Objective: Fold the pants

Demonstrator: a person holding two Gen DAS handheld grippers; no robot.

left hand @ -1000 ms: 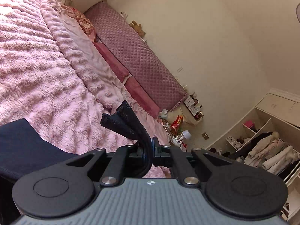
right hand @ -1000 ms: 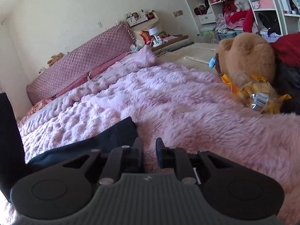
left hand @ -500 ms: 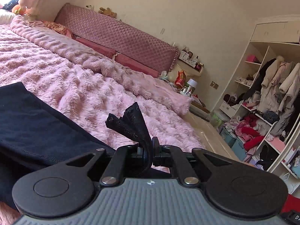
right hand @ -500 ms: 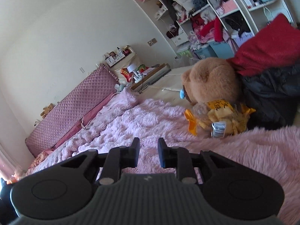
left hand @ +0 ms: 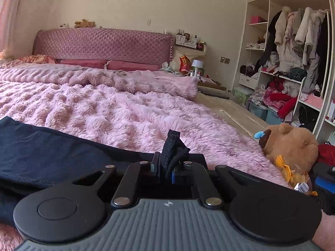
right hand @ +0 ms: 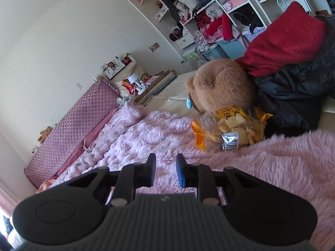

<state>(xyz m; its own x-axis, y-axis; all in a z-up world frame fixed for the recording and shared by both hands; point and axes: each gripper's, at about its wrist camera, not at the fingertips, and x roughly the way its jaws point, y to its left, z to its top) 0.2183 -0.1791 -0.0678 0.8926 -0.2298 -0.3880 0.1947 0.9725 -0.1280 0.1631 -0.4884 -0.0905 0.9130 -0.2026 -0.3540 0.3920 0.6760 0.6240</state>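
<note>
the left gripper [left hand: 167, 168] is sitting at the lower centre of its frame, and its jaws are pinching a bunched-up fold of the dark navy pants [left hand: 48, 156]. a crumpled tuft of that fabric is sticking up between the fingers. the rest of the pants is lying spread across the left and lower left of the frame, resting on the fluffy pink blanket [left hand: 125, 113] that is covering the bed. the quilted pink headboard [left hand: 102, 44] is running along the upper left, with a small teddy bear [left hand: 84, 23] perched on top of it. a brown plush bear [left hand: 291, 144] is lying at the right edge of the blanket, a yellow snack bag [left hand: 293, 175] touching it just below. an open wardrobe [left hand: 293, 48] full of coats is filling the upper right.

the right gripper [right hand: 166, 171] is showing at the lower centre of its own frame, its jaws standing apart with nothing between them, only pink blanket showing in the gap. it is hanging over the blanket with the plush bear and snack bag just beyond it toward the upper right. a red cushion [right hand: 286, 39] is resting on a black jacket [right hand: 293, 96] at the right edge. the pants are not appearing in this view.
</note>
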